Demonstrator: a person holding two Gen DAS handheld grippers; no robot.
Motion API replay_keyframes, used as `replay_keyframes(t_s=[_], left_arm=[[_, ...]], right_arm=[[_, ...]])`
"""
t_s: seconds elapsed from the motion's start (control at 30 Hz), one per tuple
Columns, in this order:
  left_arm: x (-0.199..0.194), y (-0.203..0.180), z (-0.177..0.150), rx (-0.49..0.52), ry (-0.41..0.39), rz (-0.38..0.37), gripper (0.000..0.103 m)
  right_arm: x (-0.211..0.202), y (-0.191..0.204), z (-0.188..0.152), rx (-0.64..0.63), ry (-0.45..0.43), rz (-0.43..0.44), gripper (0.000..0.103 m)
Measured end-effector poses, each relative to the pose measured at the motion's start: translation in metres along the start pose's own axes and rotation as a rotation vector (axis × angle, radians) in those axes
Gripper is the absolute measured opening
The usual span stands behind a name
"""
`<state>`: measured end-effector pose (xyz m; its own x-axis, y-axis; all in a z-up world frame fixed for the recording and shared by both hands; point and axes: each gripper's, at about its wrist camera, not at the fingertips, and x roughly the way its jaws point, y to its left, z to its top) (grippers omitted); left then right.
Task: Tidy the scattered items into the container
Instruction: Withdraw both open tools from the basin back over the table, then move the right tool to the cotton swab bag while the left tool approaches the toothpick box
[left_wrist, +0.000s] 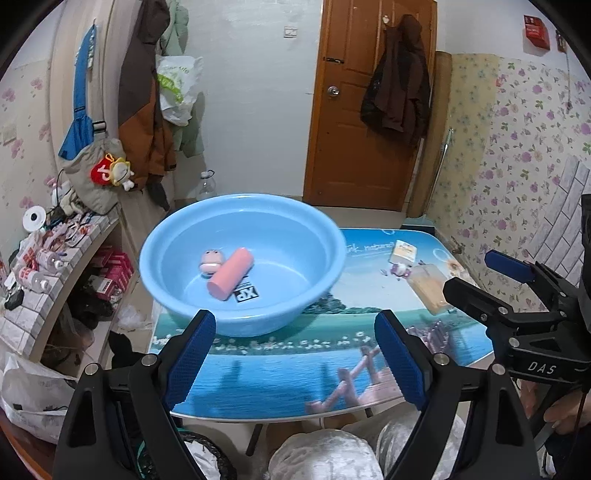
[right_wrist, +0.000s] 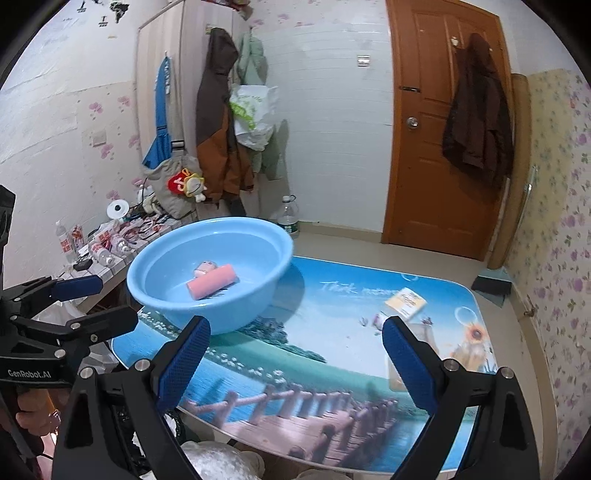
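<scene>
A light blue basin (left_wrist: 240, 314) (right_wrist: 236, 317) stands on the table's far left part. Inside it lie a pink cylinder (left_wrist: 231, 275) (right_wrist: 212, 282) and a small pink toy (left_wrist: 210, 260) (right_wrist: 205, 267). On the table's right part rest a yellow-white box (left_wrist: 404, 251) (right_wrist: 406, 301), a small white-purple figure (left_wrist: 399, 269) (right_wrist: 380, 319) and a translucent orange packet (left_wrist: 430, 286) (right_wrist: 424, 334). My left gripper (left_wrist: 295, 325) (right_wrist: 107, 301) hovers open before the basin, holding nothing. My right gripper (right_wrist: 295, 328) (left_wrist: 476, 275) is open and empty, near the packet.
The picture-printed table (left_wrist: 277, 376) (right_wrist: 295, 369) has a rounded front edge. A tiled shelf (left_wrist: 40, 295) crowded with small bottles runs along the left. Coats hang on the wall and on the brown door (left_wrist: 351, 147). A water bottle (right_wrist: 288, 218) stands on the floor.
</scene>
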<state>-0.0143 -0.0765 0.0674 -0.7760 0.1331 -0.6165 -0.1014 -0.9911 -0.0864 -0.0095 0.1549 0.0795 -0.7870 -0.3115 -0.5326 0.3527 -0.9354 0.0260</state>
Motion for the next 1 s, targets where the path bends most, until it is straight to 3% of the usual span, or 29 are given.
replay_keyframes(t_s=[0.43, 1.0], left_arm=[[0.012, -0.037, 0.002, 0.048, 0.022, -0.012, 0.087], [0.064, -0.111, 0.006, 0.144, 0.097, -0.077, 0.087]], right_arm=[[-0.002, -0.041, -0.014, 0.071, 0.002, -0.039, 0.095], [0.01, -0.126, -0.048, 0.179, 0.048, -0.132, 0.095]])
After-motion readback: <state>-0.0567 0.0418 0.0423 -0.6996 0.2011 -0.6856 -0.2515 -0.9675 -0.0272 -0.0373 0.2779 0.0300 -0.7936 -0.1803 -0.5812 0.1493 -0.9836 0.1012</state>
